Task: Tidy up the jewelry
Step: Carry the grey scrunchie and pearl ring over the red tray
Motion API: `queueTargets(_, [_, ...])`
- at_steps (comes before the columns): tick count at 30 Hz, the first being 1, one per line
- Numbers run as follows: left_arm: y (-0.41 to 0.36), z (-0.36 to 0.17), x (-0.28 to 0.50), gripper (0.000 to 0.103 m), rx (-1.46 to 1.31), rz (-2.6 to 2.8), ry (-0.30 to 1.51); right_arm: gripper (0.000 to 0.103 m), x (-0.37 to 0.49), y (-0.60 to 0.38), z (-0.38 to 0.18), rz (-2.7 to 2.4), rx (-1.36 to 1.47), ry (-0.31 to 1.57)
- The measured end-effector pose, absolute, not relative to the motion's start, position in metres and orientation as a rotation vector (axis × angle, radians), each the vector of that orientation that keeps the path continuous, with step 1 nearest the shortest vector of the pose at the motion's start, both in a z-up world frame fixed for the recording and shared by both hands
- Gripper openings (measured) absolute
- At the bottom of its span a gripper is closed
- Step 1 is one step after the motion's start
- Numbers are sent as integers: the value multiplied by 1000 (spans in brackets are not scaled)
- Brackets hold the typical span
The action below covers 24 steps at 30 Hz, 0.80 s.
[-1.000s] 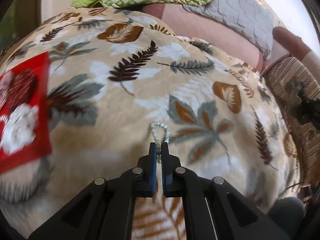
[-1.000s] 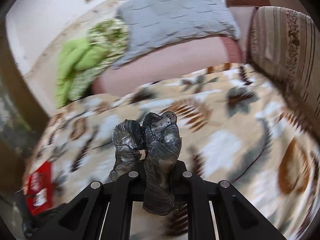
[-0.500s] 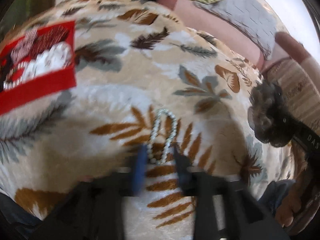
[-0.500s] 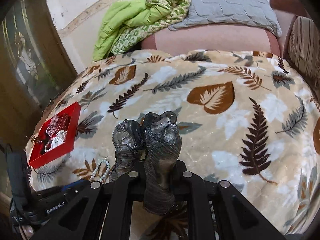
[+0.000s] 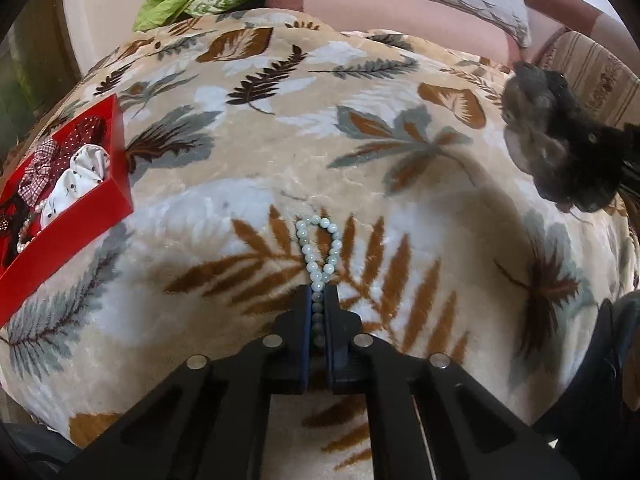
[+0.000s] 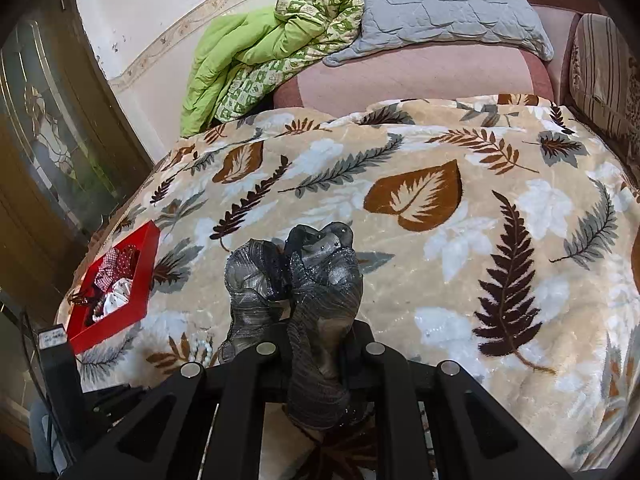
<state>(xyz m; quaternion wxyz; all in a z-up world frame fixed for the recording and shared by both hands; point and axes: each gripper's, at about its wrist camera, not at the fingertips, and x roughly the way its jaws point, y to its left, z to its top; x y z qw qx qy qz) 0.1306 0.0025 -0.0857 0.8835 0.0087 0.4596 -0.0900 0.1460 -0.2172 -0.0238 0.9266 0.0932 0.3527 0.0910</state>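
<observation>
My left gripper (image 5: pixel 319 300) is shut on a pale green bead bracelet (image 5: pixel 319 246), whose loop sticks out past the fingertips over the leaf-print blanket (image 5: pixel 280 152). A red box (image 5: pixel 86 216) holding scrunchies and beads lies to the left; it also shows in the right wrist view (image 6: pixel 136 280). My right gripper (image 6: pixel 316 332) is shut on a grey glittery scrunchie (image 6: pixel 304 280), held above the blanket; the scrunchie also shows at the right of the left wrist view (image 5: pixel 556 148). The bracelet shows low left in the right wrist view (image 6: pixel 202 350).
A green quilt (image 6: pixel 256 56) and a grey pillow (image 6: pixel 436 4) lie at the back on a pink sofa (image 6: pixel 420 76). A striped cushion (image 6: pixel 604 76) stands at the right. A glass door (image 6: pixel 52 128) is at the left.
My left gripper opened half a second ago and has shut again on the bracelet. The red box has come further into view at the left. The right gripper keeps hold of the scrunchie.
</observation>
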Motion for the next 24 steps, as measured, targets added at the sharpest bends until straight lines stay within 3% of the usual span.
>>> queueTargets(8, [-3,-84,134,5,58,-187,943,14,147,-218,-25,195,201,726])
queueTargets(24, [83,-3,78,5,-210,-60,727,14,128,-193,-14,306,152,656])
